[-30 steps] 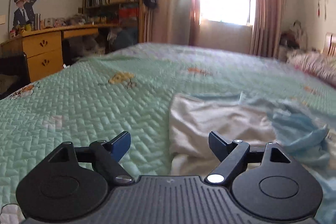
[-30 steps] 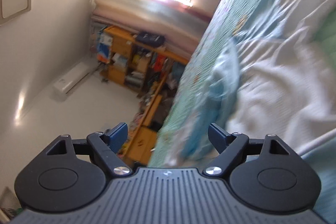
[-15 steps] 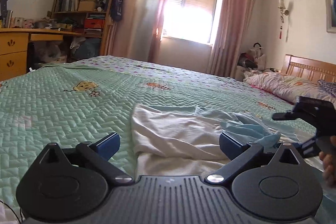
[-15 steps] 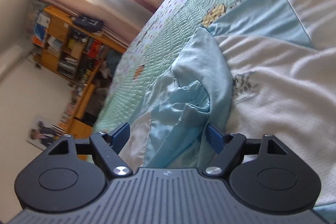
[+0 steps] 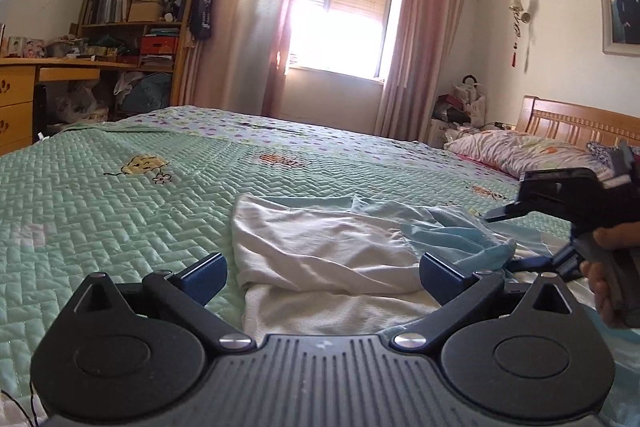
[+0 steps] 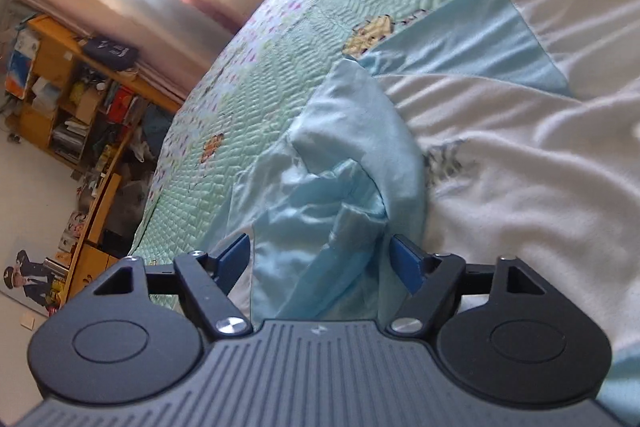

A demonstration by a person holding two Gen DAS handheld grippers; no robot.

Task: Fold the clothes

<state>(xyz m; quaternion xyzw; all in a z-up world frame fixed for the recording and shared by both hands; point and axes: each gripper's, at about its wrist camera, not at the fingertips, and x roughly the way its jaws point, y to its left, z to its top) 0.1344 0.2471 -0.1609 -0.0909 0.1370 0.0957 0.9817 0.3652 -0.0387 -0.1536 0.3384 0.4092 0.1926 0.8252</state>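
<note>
A white and light-blue garment lies crumpled on the green quilted bedspread, its white body spread toward the near edge and a bunched blue sleeve off to its right side. The left gripper hovers low over the near white part with its jaws spread wide after just opening, nothing pressed between them. The right gripper (held in a hand at the right edge of the left wrist view) straddles the blue sleeve; its jaws have just been narrowing, yet the pads stand clear of the cloth.
</note>
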